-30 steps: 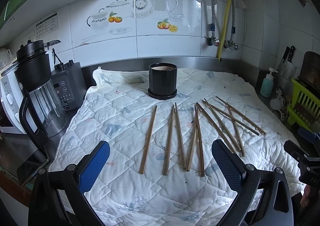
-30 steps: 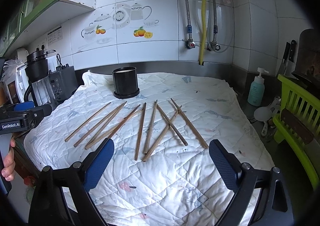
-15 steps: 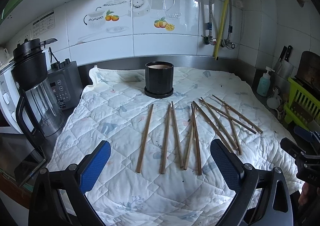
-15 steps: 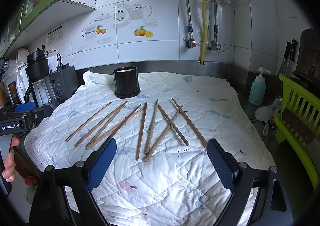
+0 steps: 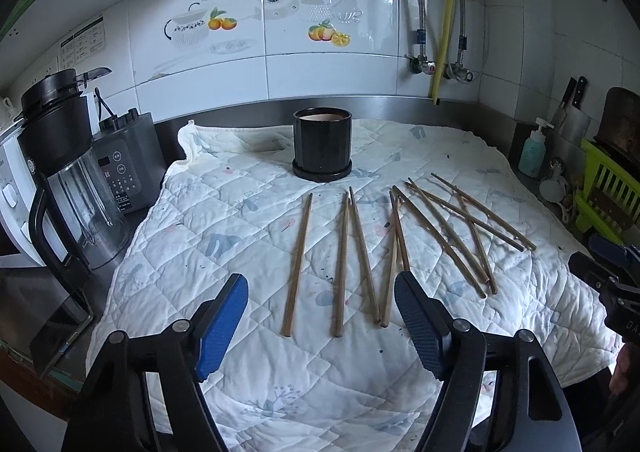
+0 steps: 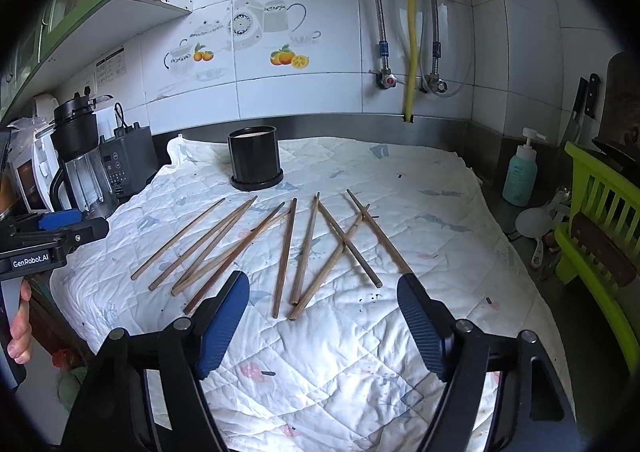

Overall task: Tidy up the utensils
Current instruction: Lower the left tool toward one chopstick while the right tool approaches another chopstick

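Several brown wooden chopsticks [image 5: 340,260] lie fanned out on a white quilted cloth [image 5: 224,236]; they also show in the right wrist view [image 6: 284,248]. A black cylindrical holder [image 5: 322,145] stands upright behind them on a black saucer, also in the right wrist view [image 6: 254,157]. My left gripper [image 5: 320,316] is open and empty, above the near ends of the left chopsticks. My right gripper [image 6: 323,318] is open and empty, above the near ends of the right chopsticks.
A blender [image 5: 68,171] and a grey appliance [image 5: 128,159] stand left of the cloth. A soap bottle [image 6: 520,171], a green rack [image 6: 600,219] and knives are at the right. The tiled wall with pipes [image 6: 412,27] is behind.
Both grippers' jaws have narrowed somewhat but stay open. Both cameras have moved slightly closer to the chopsticks.
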Demonstrator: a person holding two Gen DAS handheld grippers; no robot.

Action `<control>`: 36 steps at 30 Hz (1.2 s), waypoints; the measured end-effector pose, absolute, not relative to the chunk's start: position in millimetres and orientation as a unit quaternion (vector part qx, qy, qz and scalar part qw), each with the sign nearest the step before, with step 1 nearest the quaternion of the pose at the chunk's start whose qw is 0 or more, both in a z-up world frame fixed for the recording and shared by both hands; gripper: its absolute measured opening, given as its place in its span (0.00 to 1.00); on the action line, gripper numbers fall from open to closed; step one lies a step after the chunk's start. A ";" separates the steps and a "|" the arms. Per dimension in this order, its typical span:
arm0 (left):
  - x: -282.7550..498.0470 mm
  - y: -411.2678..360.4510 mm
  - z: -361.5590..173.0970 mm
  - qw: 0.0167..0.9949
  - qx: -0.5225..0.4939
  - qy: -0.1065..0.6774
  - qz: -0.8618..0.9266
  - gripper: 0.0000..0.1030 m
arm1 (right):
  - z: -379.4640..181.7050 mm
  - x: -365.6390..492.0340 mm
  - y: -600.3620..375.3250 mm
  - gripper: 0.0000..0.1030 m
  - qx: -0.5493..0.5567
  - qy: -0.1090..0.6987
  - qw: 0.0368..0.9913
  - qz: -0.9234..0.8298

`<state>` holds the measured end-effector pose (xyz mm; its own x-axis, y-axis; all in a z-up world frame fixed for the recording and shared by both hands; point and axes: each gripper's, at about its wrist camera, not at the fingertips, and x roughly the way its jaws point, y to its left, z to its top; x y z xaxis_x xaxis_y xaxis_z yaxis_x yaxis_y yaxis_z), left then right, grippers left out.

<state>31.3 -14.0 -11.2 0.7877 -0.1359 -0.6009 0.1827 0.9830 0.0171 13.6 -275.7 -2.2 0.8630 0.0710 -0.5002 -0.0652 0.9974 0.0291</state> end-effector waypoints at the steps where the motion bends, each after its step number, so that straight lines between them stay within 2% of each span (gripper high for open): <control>1: 32.9 -12.5 -13.3 0.944 0.036 0.318 -0.083 0.72 | -2.9 14.2 -275.6 0.77 0.006 0.260 0.965 0.037; 12: 44.5 5.5 -45.5 0.932 0.030 0.354 -0.080 0.59 | -14.1 27.1 -264.9 0.61 0.003 0.283 0.956 0.072; 16: 50.4 12.6 -60.3 0.925 0.017 0.370 -0.084 0.43 | -20.7 32.7 -254.0 0.51 -0.010 0.290 0.952 0.096; 17: 52.0 14.3 -64.4 0.923 0.014 0.375 -0.085 0.42 | -22.3 34.0 -251.7 0.48 -0.012 0.292 0.951 0.102; 23: 58.6 23.4 -83.4 0.917 0.005 0.390 -0.080 0.39 | -35.7 44.8 -242.8 0.35 -0.013 0.312 0.941 0.126; 28: 62.9 29.4 -92.6 0.913 -0.006 0.398 -0.086 0.36 | -45.1 52.1 -239.1 0.30 -0.014 0.326 0.936 0.136; 36: 73.3 29.7 -104.1 0.909 -0.009 0.407 -0.092 0.35 | -57.1 66.3 -235.5 0.28 -0.014 0.345 0.928 0.139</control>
